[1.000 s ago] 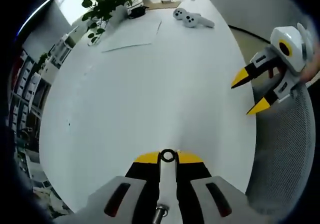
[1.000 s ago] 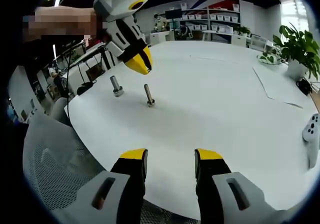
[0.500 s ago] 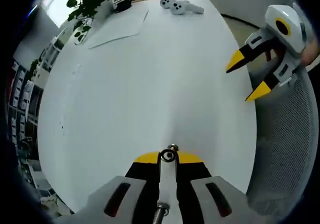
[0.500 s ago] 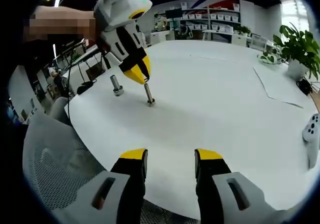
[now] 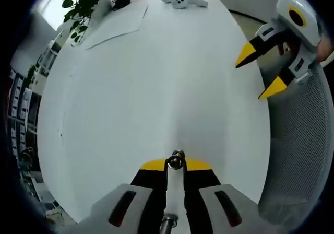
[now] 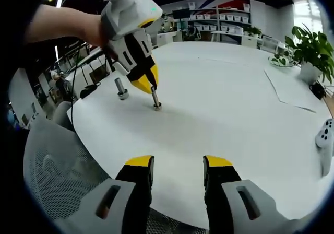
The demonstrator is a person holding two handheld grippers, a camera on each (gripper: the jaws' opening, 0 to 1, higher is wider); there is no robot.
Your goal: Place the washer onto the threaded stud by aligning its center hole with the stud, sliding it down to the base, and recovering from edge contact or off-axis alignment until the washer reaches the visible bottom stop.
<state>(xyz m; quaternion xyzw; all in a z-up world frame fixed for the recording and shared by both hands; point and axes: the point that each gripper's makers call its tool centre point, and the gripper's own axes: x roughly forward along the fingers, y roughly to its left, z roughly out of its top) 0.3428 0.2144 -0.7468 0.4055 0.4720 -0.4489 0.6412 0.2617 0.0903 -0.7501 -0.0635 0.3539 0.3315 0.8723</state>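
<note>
The washer (image 5: pixel 176 163) was hard to make out — a small ring at the yellow tips of the left gripper (image 5: pixel 176 165), with the stud (image 5: pixel 179 153) top right against it, so whether the hole sat over the stud could not be told. In the right gripper view the left gripper (image 6: pixel 147 82) hid the washer; its tips, pressed together on it, met the top of the upright stud (image 6: pixel 155 99), which stood on the white table (image 6: pixel 235 103) near the edge. A second bolt (image 6: pixel 121 90) stood just beside it, apart. The right gripper (image 6: pixel 177 166) hung at the near table edge, jaws spread and holding nothing, well apart from the stud; a mesh chair (image 6: pixel 57 171) lay below. Wide bare tabletop stretched toward a plant (image 6: pixel 313 48), paper (image 6: pixel 284 90) and a controller (image 6: pixel 324 135), cut off at the rim.
</note>
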